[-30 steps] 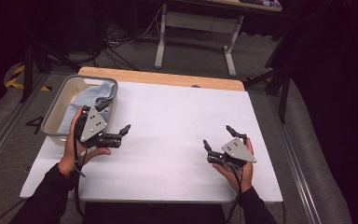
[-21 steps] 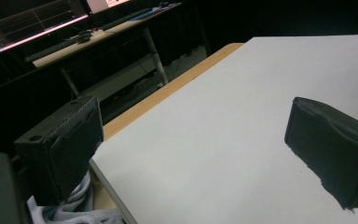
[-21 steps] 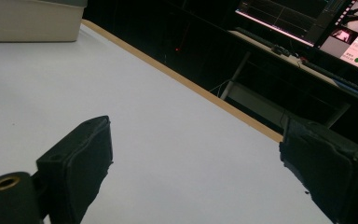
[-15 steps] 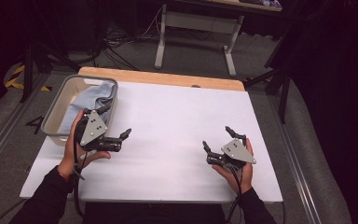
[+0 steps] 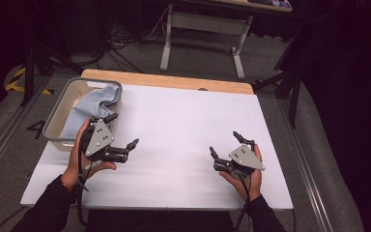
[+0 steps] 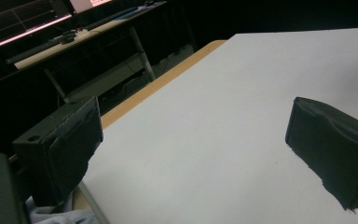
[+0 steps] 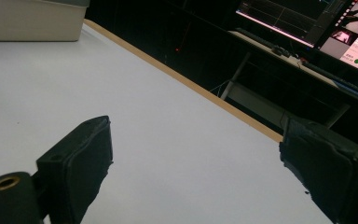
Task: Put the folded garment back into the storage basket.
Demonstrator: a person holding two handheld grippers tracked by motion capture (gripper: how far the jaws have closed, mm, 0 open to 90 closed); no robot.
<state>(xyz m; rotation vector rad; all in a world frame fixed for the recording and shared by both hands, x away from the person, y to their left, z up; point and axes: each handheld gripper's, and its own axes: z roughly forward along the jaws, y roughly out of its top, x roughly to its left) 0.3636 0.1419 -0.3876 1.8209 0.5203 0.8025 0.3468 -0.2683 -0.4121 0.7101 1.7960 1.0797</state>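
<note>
Light blue cloth [image 5: 89,107]: bunched inside the grey bin [image 5: 59,112] at the table's ten o'clock corner, one fold draped over the bin's near-right rim. A sliver of the same cloth also at the bottom left of the left gripper view [image 6: 58,215].

Left gripper [image 5: 122,131]: just beside the bin at its four o'clock, jaws spread wide and empty, one tip almost at the rim, the other pointing toward three o'clock over the white table cover [image 5: 183,125]. Likely step: reaching for the cloth. To do well: turn the wrist toward ten o'clock, bring the open jaws over the rim, straddle the raised fold nearest the rim rather than the flat middle, pinch deep enough to catch more than a single edge, then lift straight up to clear the bin wall without dragging the bin along.

Right gripper [image 5: 224,145]: well apart at the table's four o'clock, jaws likewise wide, holding nothing, hovering low over the cover. Best kept ready there to catch a hanging corner once the cloth is out.
</note>
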